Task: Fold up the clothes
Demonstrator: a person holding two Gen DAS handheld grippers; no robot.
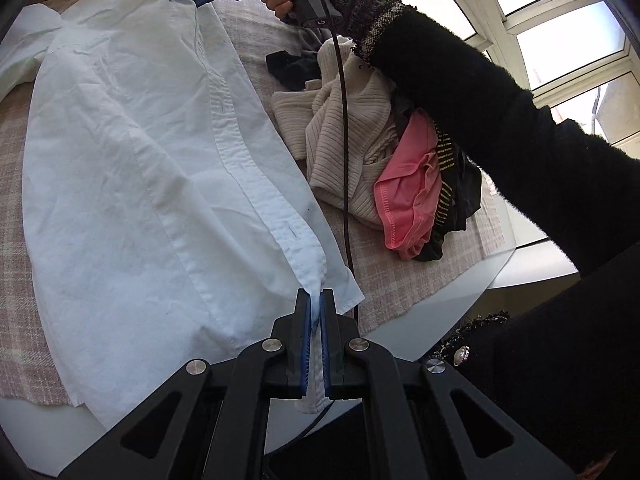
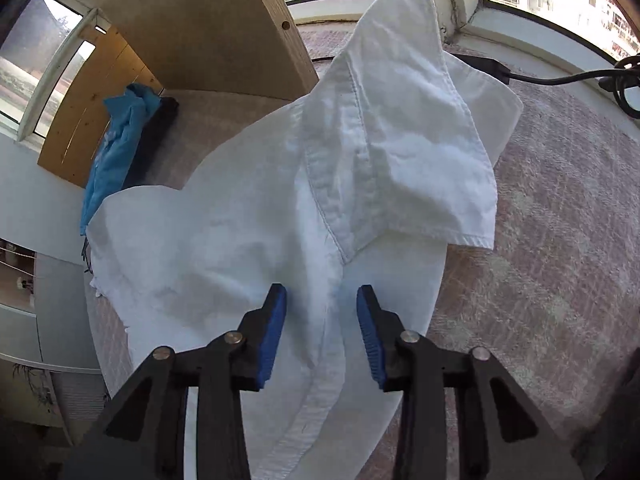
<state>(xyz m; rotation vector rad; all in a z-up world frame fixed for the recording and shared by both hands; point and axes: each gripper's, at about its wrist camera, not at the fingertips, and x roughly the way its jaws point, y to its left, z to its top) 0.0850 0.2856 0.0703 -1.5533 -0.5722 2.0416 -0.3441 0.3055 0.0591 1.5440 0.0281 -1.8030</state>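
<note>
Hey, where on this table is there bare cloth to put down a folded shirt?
Bare tablecloth lies right of the white shirt by the window, and a narrow strip runs between the shirt and the clothes pile. The pile side is crowded; the left gripper pinches the shirt hem, the right gripper is open.

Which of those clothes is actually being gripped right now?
The white shirt: the left gripper pinches its hem. The cream sweater and pink garment lie untouched.
</note>
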